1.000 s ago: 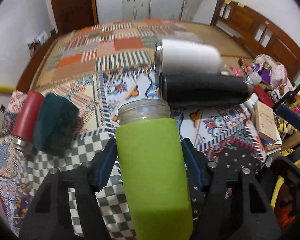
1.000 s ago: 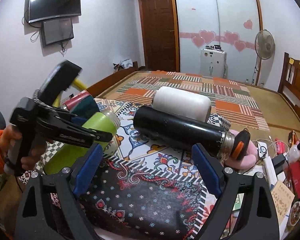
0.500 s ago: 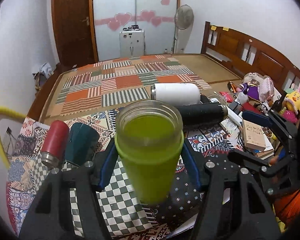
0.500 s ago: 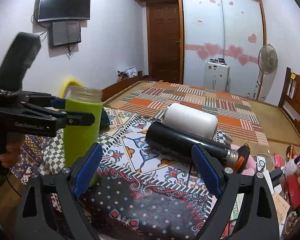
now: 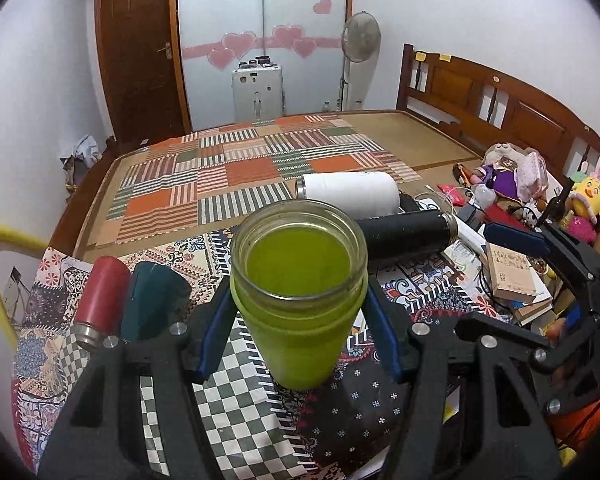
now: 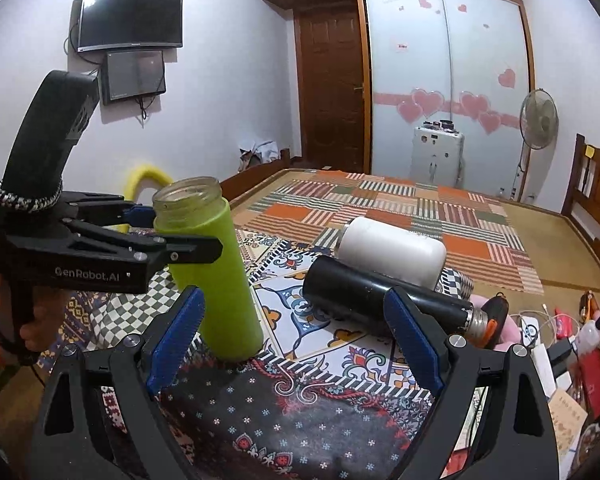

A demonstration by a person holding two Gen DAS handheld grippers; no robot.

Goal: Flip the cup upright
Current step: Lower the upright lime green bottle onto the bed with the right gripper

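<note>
The left hand-held gripper (image 5: 300, 344) pinches the green cup (image 5: 300, 304), axis vertical, mouth up; the right hand-held gripper (image 6: 296, 344), spread, holds nothing.

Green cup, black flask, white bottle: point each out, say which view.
green cup (image 6: 216, 276), right wrist view, sleeve mid-body
black flask (image 6: 380, 300), right wrist view, middle of its barrel
white bottle (image 5: 350, 196), left wrist view, middle of its side

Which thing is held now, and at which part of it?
The left gripper holds the green cup by its upper body, just below the glass rim. The right gripper is open and holds nothing.
</note>
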